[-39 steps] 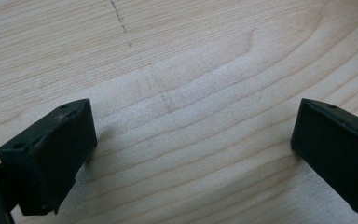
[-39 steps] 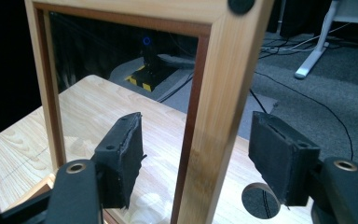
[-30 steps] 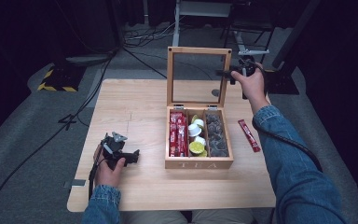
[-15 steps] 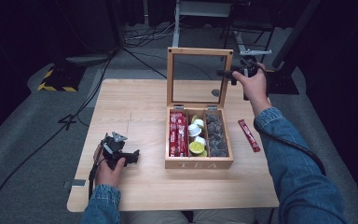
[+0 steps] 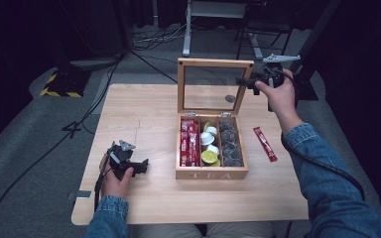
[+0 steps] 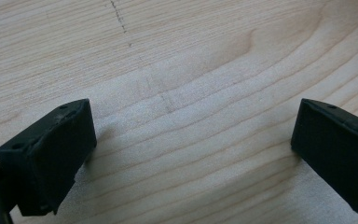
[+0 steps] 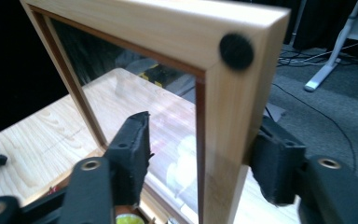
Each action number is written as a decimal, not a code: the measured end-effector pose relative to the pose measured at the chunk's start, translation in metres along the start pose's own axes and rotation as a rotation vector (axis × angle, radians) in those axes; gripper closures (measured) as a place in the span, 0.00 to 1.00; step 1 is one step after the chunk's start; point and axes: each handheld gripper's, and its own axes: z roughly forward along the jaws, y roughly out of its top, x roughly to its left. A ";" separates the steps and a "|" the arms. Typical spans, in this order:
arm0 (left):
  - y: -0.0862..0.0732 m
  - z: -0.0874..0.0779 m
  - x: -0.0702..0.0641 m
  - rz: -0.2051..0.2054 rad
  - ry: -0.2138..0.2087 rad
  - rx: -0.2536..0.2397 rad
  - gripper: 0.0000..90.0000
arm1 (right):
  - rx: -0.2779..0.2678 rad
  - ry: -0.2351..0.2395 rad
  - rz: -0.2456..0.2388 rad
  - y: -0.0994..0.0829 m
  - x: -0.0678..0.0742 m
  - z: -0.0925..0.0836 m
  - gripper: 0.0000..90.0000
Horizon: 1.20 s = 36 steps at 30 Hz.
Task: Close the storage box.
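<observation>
Down at the near edge of the desk (image 5: 144, 106), left hand-held gripper (image 5: 138, 167) lying low in the hand, jaws spread wide apart over bare wood grain, nothing between them. Just beyond it toward the middle, wooden tea box (image 5: 212, 172) standing open: red sachets (image 5: 189, 144) in the compartment nearest that gripper, small round pods (image 5: 209, 147) in the middle one, dark pods (image 5: 230, 144) in the far one. Past the box's other side, a lone red sachet (image 5: 265, 144) flat on the desk, below the raised right arm. Up at the far end, right hand-held gripper (image 5: 244, 82) straddling the upper corner of the upright glass-paned lid (image 7: 233, 100), jaws just been closing, one pad on the frame's outer face, the other close by the glass but seemingly short of it, so no firm clamp to call yet.
</observation>
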 end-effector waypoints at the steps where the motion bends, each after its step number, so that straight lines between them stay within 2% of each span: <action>1: 0.000 0.000 0.000 0.000 0.000 0.000 0.00 | 0.006 -0.001 -0.008 0.000 0.002 -0.003 0.49; 7: 0.000 0.000 0.000 0.000 0.000 0.000 0.00 | 0.003 -0.005 -0.020 0.002 0.013 -0.018 0.58; 9: 0.000 0.000 0.000 0.000 0.000 0.000 0.00 | 0.002 0.004 -0.025 0.003 0.017 -0.022 0.58; 14: 0.000 0.000 0.000 0.000 0.000 0.000 0.00 | 0.030 0.002 -0.041 0.004 0.024 -0.028 0.57; 17: 0.000 0.000 0.000 0.000 0.000 0.000 0.00 | 0.044 0.017 -0.022 0.004 0.029 -0.034 0.51; 24: 0.000 0.000 0.000 0.000 0.000 0.000 0.00 | 0.082 0.012 -0.026 0.001 0.037 -0.042 0.51; 30: 0.000 0.000 0.000 -0.002 -0.001 -0.001 0.00 | 0.107 0.030 -0.033 -0.007 0.044 -0.050 0.49; 36: 0.000 0.000 0.000 -0.004 -0.003 -0.001 0.00 | 0.147 0.044 -0.063 -0.018 0.055 -0.060 0.48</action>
